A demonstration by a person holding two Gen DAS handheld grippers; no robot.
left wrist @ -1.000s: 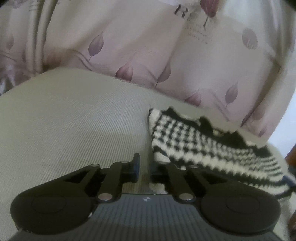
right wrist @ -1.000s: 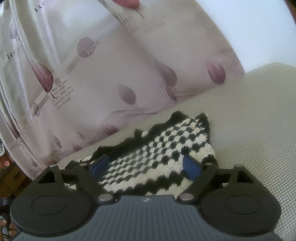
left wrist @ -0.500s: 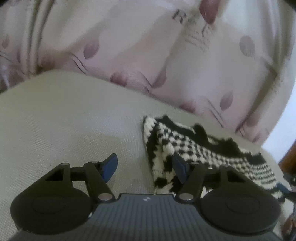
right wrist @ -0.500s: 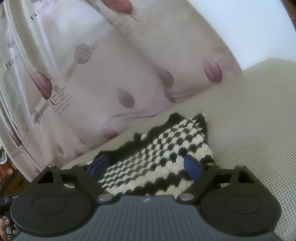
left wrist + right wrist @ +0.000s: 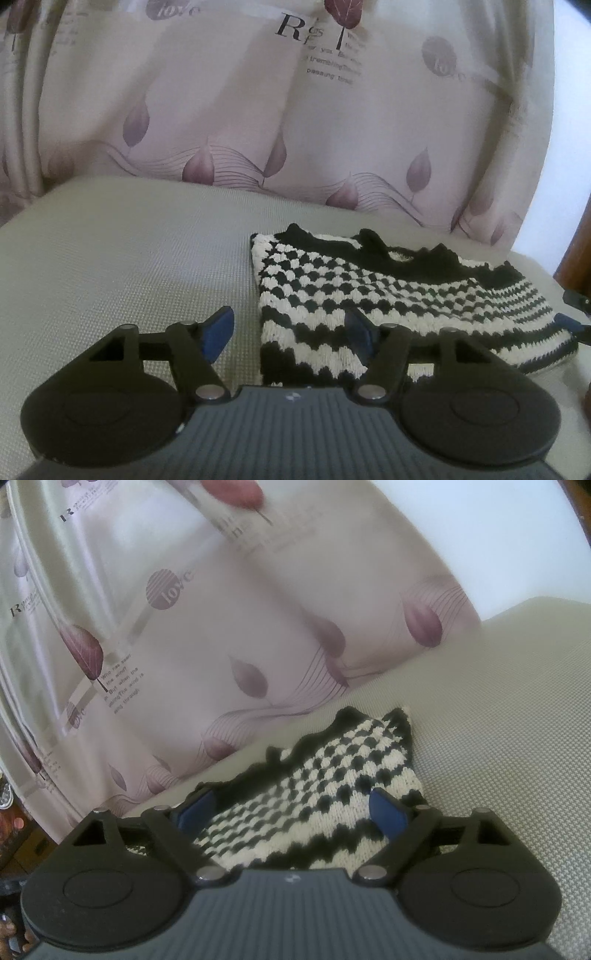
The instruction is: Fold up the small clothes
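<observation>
The black-and-white knitted garment (image 5: 391,295) lies near the table's (image 5: 122,266) far edge, its long axis running between both tongs, left (image 5: 291,328) just opened, right (image 5: 291,808) wide, probably neither gripping.

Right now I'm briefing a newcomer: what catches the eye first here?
The black-and-white checked knitted garment lies flat on the grey woven cushion, right of centre. Behind hangs a pale curtain printed with purple leaves. Both grippers, left and right, stand open over the garment's near edge.
</observation>
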